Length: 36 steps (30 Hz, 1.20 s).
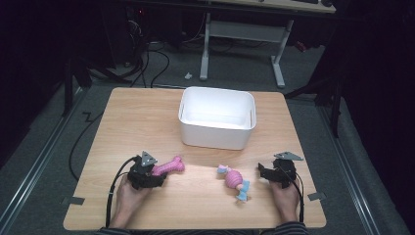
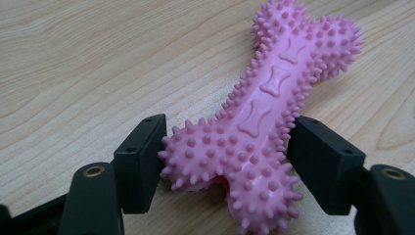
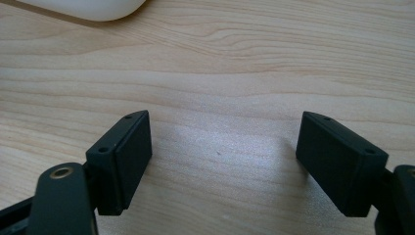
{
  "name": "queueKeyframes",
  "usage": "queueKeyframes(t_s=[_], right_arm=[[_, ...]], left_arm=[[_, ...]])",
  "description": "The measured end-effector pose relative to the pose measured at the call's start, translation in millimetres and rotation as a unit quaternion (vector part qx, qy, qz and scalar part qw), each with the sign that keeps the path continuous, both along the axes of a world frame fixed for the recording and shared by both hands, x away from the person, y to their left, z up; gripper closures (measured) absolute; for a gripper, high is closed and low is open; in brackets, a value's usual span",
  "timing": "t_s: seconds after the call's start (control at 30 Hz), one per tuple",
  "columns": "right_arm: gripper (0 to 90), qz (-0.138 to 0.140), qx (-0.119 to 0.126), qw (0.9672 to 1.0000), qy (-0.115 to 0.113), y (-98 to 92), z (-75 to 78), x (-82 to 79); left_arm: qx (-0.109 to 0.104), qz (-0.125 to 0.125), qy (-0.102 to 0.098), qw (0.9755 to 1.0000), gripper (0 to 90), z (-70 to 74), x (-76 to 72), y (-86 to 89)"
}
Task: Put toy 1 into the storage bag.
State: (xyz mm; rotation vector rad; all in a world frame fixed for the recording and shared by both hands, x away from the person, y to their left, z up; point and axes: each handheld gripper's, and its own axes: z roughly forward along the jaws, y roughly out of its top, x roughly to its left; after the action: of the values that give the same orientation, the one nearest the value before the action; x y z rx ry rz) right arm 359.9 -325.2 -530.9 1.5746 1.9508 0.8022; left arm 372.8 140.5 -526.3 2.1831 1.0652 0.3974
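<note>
Our left claw point(image 2: 222, 164) pinches the soft, springy bone point(image 2: 259, 127) at its knobbed end near the bin point(image 1: 218, 117), while our right claw point(image 3: 220, 161) gapes empty.

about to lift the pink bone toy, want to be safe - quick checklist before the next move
1. Left gripper jaws around the pink spiky bone toy: ok, pads meet the spikes at its near end.
2. Grip centred: not ok, it holds one end, so the toy may tilt.
3. White bin open and free: ok.
4. Path from toy to bin: ok, bare wooden table.
5. Right gripper free: ok, jaws open over bare wood.
6. Pink and blue toy out of the way: ok.
</note>
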Motion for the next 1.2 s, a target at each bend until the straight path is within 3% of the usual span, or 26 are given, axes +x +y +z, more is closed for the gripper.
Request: queueKeyframes(t_s=[0.33, 0.7, 1.2], right_arm=[[20.9, -0.001, 0.0, 1.0, 0.0, 0.1, 0.0, 0.0], [20.9, 0.0, 0.0, 1.0, 0.0, 0.1, 0.0, -0.1], [20.9, 0.0, 0.0, 1.0, 0.0, 0.0, 0.0, 0.0]], left_arm=[[-0.012, 0.0, -0.007, 0.9999, 34.4, 1.6, -1.9, 1.1], [-0.011, -0.001, -0.011, 0.9999, 36.1, 3.3, -2.8, 1.2], [-0.03, -0.012, -0.023, 0.9992, 36.3, 20.2, -4.9, 2.5]])
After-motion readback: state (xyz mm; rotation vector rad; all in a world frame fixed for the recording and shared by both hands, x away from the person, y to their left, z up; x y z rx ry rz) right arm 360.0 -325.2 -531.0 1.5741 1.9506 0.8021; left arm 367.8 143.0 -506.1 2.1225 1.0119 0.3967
